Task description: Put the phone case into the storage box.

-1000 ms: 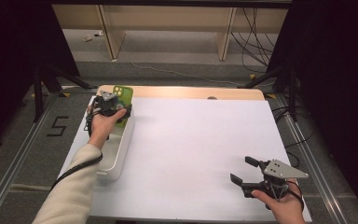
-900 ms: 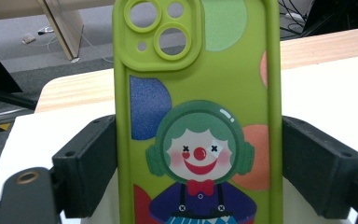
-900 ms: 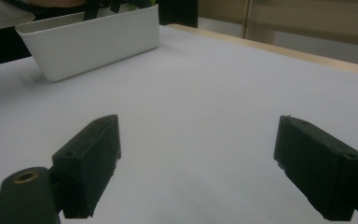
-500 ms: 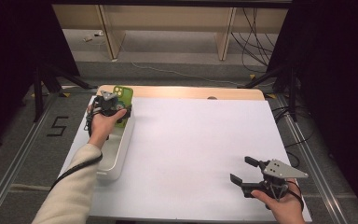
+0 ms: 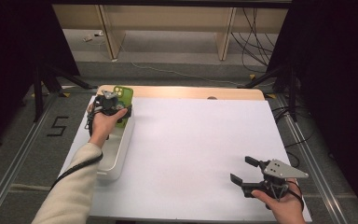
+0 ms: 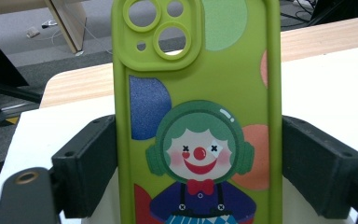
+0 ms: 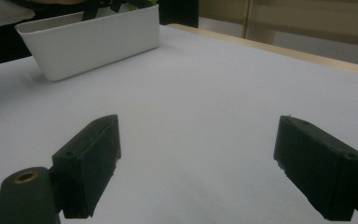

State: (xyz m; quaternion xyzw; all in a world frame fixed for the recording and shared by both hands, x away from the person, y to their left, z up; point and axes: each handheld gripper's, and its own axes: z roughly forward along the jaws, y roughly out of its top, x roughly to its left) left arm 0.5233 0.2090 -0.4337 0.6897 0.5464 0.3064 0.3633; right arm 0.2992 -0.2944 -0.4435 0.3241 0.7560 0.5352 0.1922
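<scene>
A green phone case (image 6: 196,116) printed with a cartoon clown stands upright between my left gripper's jaws, camera cut-outs at the top. My left gripper (image 6: 198,172) is shut on it, one pad against each long edge. In the high view the left gripper (image 5: 118,109) holds the phone case (image 5: 124,95) over the far end of a white bin (image 5: 119,151) at the table's left. My right gripper (image 5: 244,170) hovers low over the white table top (image 5: 191,140) at the front right. Seen in its own view, the right gripper (image 7: 209,158) is open with nothing between its jaws.
The long white bin (image 7: 88,39) runs along the table's left edge. A wooden strip (image 5: 191,92) borders the far side of the table. Beyond it are cables (image 5: 256,32) on the floor and dark stand legs at both sides.
</scene>
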